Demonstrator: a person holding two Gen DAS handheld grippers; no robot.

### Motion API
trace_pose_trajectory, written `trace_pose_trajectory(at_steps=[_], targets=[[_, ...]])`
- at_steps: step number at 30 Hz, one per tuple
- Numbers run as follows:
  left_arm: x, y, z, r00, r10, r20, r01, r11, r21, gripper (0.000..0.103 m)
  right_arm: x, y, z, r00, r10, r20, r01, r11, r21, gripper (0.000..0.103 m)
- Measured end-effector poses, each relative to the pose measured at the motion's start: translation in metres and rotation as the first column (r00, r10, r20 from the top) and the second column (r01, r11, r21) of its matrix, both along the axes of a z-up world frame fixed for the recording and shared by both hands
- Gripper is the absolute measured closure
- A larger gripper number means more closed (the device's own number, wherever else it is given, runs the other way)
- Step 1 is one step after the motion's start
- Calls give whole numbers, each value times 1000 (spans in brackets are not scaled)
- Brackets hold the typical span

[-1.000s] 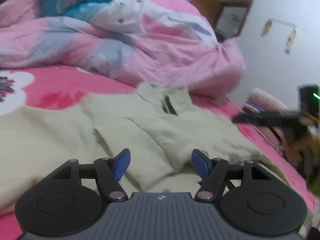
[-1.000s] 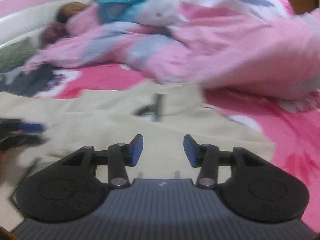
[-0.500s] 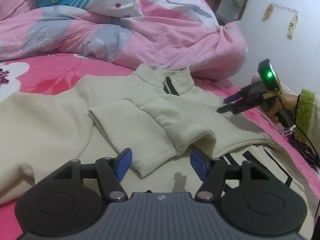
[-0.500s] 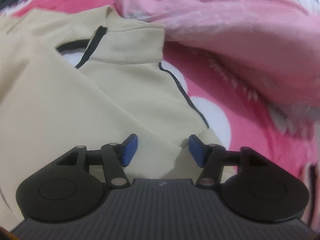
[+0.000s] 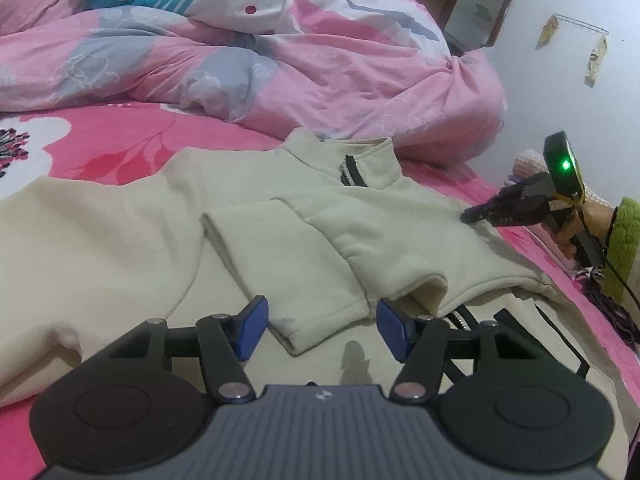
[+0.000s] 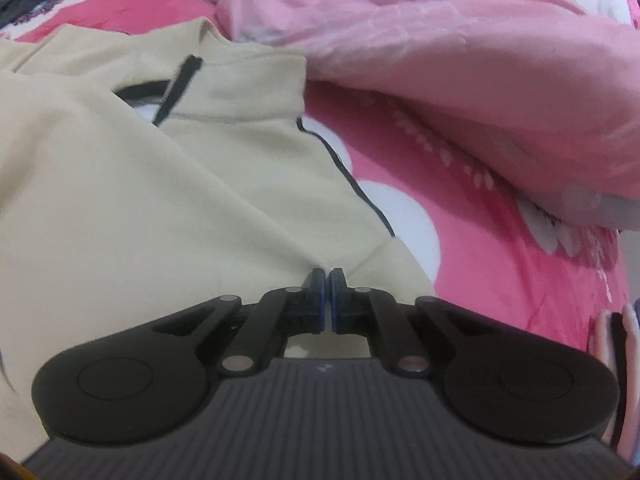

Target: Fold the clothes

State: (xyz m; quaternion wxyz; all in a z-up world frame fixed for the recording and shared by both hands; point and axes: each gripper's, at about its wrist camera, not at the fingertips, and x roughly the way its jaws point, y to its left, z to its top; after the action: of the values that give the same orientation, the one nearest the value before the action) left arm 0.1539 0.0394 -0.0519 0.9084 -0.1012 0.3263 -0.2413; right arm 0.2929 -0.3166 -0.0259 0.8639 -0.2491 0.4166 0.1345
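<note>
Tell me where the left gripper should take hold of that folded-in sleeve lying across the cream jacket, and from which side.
Probably at the cuff end of the sleeve, coming from the near side. It lies flat on the cream jacket, with its open cuff edge pointing at the left gripper, whose open jaws already straddle it. Slide one finger under that edge and pinch.
</note>
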Motion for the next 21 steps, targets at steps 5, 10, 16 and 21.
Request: trace_pose_trajectory(at_steps=[5,10,16,21], targets=[[1,3,0,1000,10,-5,-10,1000,-11,43,1,-3,-8,999,-46,3,46,999,6,102],[1,7,4,999,34,4,-33,999,-17,43,-16,15,8,995,-73,64,77,995,-62,93],[-3,12,11,993,111,43,-111,994,6,43,-99,87,49,963,153,223,-177,980,90,65],[-6,21,21,974,204,94,-207,978,22,42,-163,184,29,823,517,233,-536,844,18,58]])
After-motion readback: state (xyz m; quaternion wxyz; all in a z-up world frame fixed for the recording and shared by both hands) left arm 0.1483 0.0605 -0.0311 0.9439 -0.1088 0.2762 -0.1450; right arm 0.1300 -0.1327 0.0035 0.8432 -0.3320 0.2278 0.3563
